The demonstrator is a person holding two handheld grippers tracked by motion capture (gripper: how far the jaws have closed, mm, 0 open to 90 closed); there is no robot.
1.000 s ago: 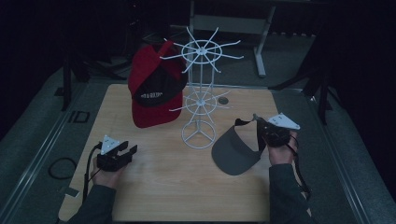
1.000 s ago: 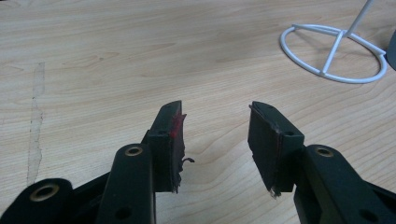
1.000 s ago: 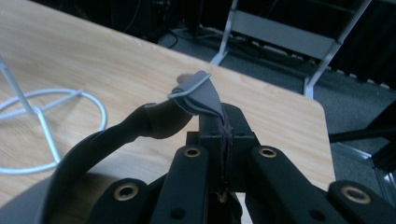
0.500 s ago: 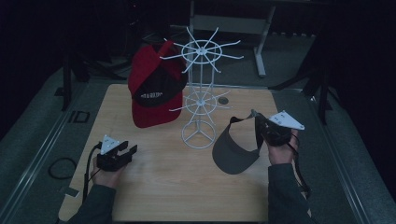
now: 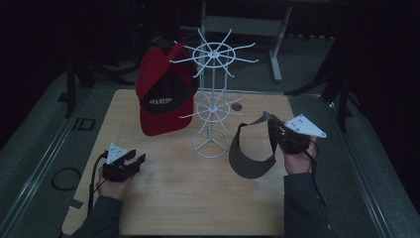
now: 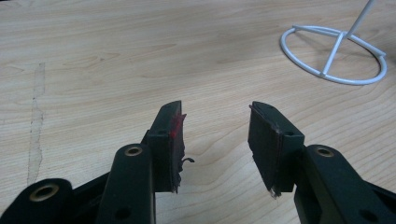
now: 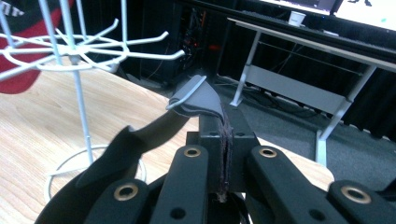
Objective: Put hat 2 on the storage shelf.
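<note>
Right hand-held gripper (image 5: 277,135) clamped on grey visor's (image 5: 250,157) strap, right of white wire rack (image 5: 214,99) | left hand-held gripper (image 5: 130,163) apart, resting on counter (image 5: 198,198), near left | risk: dangling brim may snag rack's prongs, tipping it.

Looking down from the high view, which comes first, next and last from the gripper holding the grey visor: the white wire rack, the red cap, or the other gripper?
From the right gripper, shut on the grey visor:
1. White wire rack, just to its left at the table's middle.
2. Red cap, hanging on the rack's far left side.
3. Left gripper, open, resting near the table's left front.
</note>
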